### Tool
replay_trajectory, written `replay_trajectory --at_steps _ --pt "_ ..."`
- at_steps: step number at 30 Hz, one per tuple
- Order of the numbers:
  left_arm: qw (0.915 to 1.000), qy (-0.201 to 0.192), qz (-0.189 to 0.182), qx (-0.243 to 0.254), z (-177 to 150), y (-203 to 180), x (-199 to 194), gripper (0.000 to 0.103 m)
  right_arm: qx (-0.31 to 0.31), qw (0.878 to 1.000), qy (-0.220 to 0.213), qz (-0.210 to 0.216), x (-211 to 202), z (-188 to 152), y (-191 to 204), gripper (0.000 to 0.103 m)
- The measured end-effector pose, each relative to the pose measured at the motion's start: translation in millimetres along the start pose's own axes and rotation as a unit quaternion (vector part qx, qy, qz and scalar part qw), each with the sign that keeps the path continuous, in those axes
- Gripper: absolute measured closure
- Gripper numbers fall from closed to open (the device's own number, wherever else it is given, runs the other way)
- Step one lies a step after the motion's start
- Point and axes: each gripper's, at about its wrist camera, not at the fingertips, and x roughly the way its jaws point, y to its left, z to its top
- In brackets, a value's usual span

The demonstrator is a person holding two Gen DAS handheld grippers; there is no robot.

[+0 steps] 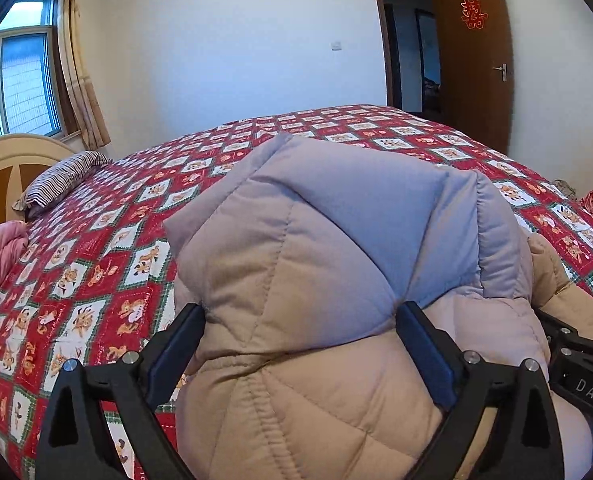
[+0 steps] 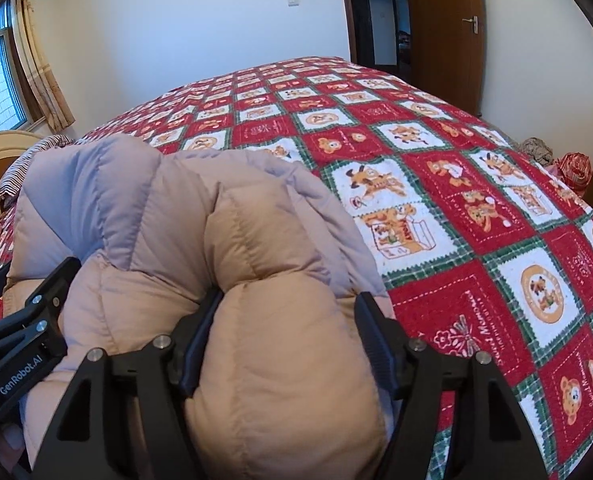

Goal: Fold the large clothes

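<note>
Resting on the quilted bedspread (image 2: pixel 456 208), the puffy beige jacket (image 1: pixel 316 280) bulges between both sets of jaws. Left gripper (image 1: pixel 300 352) gapes widest; right gripper (image 2: pixel 286 344) brackets a fold; pad pressure unclear. Risk: springy padding reopening folds on release.

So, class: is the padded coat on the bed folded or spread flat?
Folded: the padded coat sits bunched in thick, doubled layers on the bed, not flat.

We see our two grippers — left gripper (image 1: pixel 300 344) and right gripper (image 2: pixel 288 332) — matte black, silver screws, dark blue pads; white lettering marks both.
</note>
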Motion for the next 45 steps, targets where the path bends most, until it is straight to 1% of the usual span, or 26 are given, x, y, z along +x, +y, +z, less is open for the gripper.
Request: replay_trajectory --at_steps 10,17,23,26,29,30,32,33,34,35,36,37,38,40,41,42,43,45 --pt "0.9998 0.02 -0.007 0.0 -1 -2 11 0.004 0.005 1.0 0.011 0.001 10 -1 -1 0.033" --pt "0.9997 0.024 -0.007 0.001 -1 -2 13 0.003 0.004 1.0 0.012 -0.001 12 -1 -1 0.033" --pt "0.9995 0.029 -0.008 0.002 0 -1 18 0.002 0.015 1.0 0.017 0.01 16 -2 -6 0.032" --pt "0.9996 0.028 -0.007 0.003 0 0 16 0.002 0.014 1.0 0.018 0.009 16 -1 -5 0.032" --pt "0.9994 0.034 -0.008 0.007 3 3 7 0.002 0.02 1.0 0.014 0.019 13 -1 -9 0.032" --pt "0.9995 0.03 -0.01 0.001 3 9 -3 0.002 0.024 0.999 0.012 0.035 11 0 -14 0.032" --pt "0.9997 0.019 -0.01 -0.015 0 24 -27 0.002 0.024 0.998 0.008 0.054 4 0 -19 0.031" --pt "0.9998 0.005 -0.01 -0.017 -2 32 -39 0.002 0.02 0.998 0.003 0.063 -4 0 -22 0.03" --pt "0.9999 -0.007 -0.007 -0.013 -5 39 -50 0.002 0.014 0.998 -0.006 0.056 -14 0 -22 0.026" --pt "0.9999 -0.015 0.005 -0.005 -12 46 -58 0.002 0.007 0.999 -0.018 0.046 -22 -1 -20 0.02" --pt "0.9996 -0.018 0.02 0.0 -19 53 -64 0.002 -0.009 0.999 -0.041 0.03 -36 -2 -20 0.02" --pt "0.9995 -0.016 0.025 -0.005 -26 59 -65 0.002 -0.02 0.998 -0.05 0.024 -44 -2 -19 0.02" --pt "0.9997 -0.006 0.016 -0.018 -33 66 -63 0.002 -0.023 0.998 -0.05 0.021 -48 -3 -21 0.02" --pt "0.9983 0.021 -0.02 -0.051 -43 72 -53 0.002 -0.007 0.999 -0.035 0.029 -47 -4 -26 0.02" --pt "0.9977 0.023 -0.021 -0.06 -44 73 -51 0.002 -0.003 0.999 -0.029 0.037 -45 -4 -27 0.02" --pt "0.9978 0.021 -0.013 -0.062 -44 71 -50 0.002 -0.004 0.999 -0.027 0.044 -41 -4 -26 0.02" --pt "0.9984 0.021 -0.003 -0.053 -41 67 -51 0.002 -0.006 0.999 -0.032 0.042 -40 -4 -24 0.02" --pt "0.999 0.005 0.026 -0.035 -31 61 -57 0.002 -0.008 0.999 -0.044 0.03 -47 2 -20 0.02"
